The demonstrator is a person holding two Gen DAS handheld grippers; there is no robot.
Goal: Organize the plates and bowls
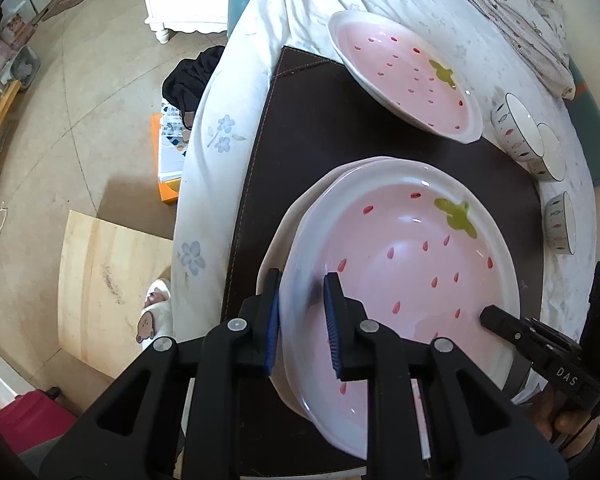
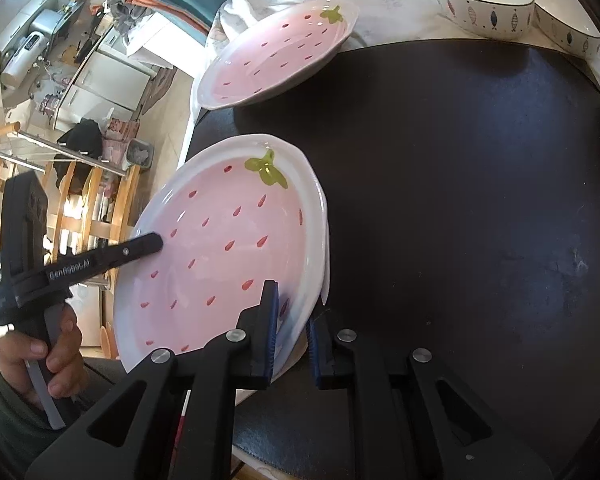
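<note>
- Left tool (image 1: 302,320) and right tool (image 2: 292,330): both clamped on opposite rims of top plate (image 1: 412,264), resting on second plate (image 1: 288,224) (dark mat (image 2: 460,200)).
- Risk: uneven lift, rim slipping from pads, plates chipping.

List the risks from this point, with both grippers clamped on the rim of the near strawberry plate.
1. The left gripper and right gripper pinch only the thin rim of the strawberry plate; it could slip.
2. A second plate lies just beneath; it may be dragged or knocked.
3. The far plate overhangs the mat onto soft cloth and could tip.
</note>
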